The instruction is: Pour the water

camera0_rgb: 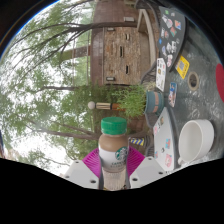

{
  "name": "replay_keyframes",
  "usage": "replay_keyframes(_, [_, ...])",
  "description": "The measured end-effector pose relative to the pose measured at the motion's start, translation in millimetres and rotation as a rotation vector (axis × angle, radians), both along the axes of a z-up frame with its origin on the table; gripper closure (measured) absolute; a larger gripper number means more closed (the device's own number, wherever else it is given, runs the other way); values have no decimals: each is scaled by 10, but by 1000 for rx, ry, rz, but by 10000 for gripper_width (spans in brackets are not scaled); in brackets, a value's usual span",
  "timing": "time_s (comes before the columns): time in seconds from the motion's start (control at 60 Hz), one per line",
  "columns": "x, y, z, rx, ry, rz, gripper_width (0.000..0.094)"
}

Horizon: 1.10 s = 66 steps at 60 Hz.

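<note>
Evidently, in the gripper view, a bottle (114, 152) with a green cap and a round green logo is held between the fingers of the tool (114, 168); the pink pads (93, 158) are seen pressed against its two sides, so the tool is closed about as far as the bottle's width allows. The whole scene is rolled strongly: trees and a brick building appear sideways at about 11 and 12 o'clock, while a round desk (176, 110) is seen edge-on from 1 to 4 o'clock. On that desk a white cup (197, 140) is placed at about 3 o'clock from the bottle, and a bluish bowl (156, 102) at about 1 o'clock, beside some cards or stickers.

Several risks can be judged from this. The cap appears to be on, so no water could be poured until it is removed. With the tool tilted so far, the bottle could slide through the pads if the squeeze is eased. The white cup is judged the likely target; since it stands apart from the bottle's mouth, water could be spilled on the desk and cards if tipping is begun too early.
</note>
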<state>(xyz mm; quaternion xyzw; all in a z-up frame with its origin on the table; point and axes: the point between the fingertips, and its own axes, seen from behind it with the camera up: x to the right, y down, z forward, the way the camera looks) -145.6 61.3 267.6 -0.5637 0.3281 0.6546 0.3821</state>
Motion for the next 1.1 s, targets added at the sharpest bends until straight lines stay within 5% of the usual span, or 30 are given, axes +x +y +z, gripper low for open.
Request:
replay_keyframes(0.05, [234,-140,-33,154,-301,-11,635])
replay_keyframes(0.133, [823,-69,-278,235,-762,-133,634])
replay_keyframes(0.233, [1640,135,-462,224,-1139,-346,633])
replay_keyframes(0.333, [2404,105,-909,196,-1417,-453,635])
replay_keyframes(0.633, [2339,126,-2185,132,-1612,-352,635])
replay_keyframes(0.75, [2343,57,-2144,167,-1606,-421,635])
replay_keyframes(0.883, [2377,26,-2137,144,-1607,-414,634])
replay_keyframes(1.033, [2395,-12,-2191,46,-1611,-361,407])
replay_keyframes(1.1, [2393,-94,-2311,-28,-1602,-301,194])
